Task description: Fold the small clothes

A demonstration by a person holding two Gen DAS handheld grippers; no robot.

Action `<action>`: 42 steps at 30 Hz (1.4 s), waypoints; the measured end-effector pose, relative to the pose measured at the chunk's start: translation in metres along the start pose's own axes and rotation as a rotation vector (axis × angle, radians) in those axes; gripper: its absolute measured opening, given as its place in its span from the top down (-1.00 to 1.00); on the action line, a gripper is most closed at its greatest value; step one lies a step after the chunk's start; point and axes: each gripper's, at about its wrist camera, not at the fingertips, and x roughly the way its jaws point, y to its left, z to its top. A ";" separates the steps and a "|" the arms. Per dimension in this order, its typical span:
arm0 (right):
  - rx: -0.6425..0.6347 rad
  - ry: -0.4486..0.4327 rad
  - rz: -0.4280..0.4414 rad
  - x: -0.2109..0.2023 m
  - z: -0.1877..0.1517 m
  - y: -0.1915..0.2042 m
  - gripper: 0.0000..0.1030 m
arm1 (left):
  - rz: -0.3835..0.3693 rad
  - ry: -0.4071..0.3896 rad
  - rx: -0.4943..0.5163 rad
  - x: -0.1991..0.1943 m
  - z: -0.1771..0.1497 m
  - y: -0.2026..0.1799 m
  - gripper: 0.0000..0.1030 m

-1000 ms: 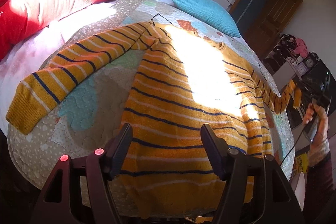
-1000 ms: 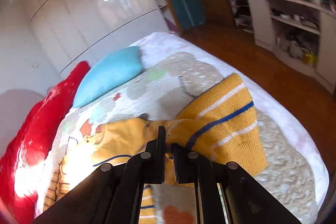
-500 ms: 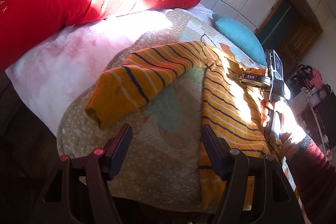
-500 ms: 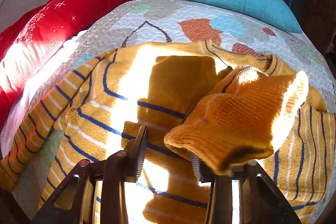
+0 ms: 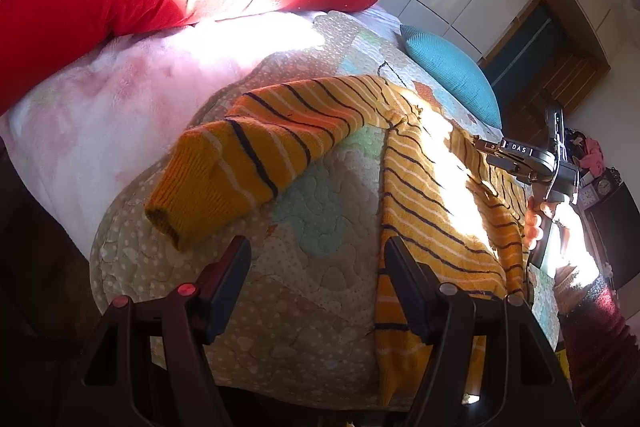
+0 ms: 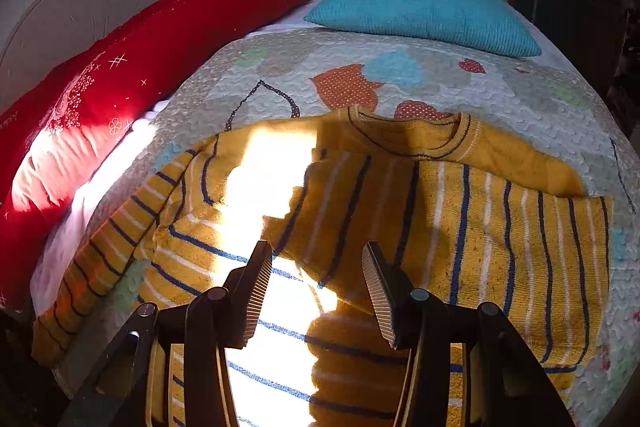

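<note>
**One sleeve folded in, the other one waiting**

Both my grippers are empty here. The right gripper (image 6: 316, 287) hangs with its fingers spread wide over the chest of the striped sweater (image 6: 400, 227), which lies flat on the quilt (image 6: 420, 83) with its collar pointing away from me. Just beyond those fingertips the right sleeve (image 6: 480, 227) lies folded across the body, so I judge that side done; the fingers are open because there's nothing to hold there now.

My left gripper (image 5: 316, 283) is also wide open, holding nothing, low near the edge of the bed. The left sleeve (image 5: 248, 167) is spread out ahead of it and a bit left of the left finger, cuff end nearest. I'd say that's why I'm lined up here: open fingers ready to pinch that cuff and carry it across to match.
</note>
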 end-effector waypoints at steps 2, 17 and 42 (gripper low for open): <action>-0.022 0.016 0.024 0.003 -0.006 0.016 0.00 | 0.023 -0.012 -0.019 -0.004 0.002 0.008 -0.32; -0.504 0.225 0.493 0.001 -0.125 0.253 -0.24 | 0.270 -0.183 -0.326 -0.070 0.007 0.121 -0.39; -0.288 0.003 0.188 -0.109 0.037 0.077 0.83 | 0.163 -0.138 -0.210 -0.050 0.014 0.058 -0.39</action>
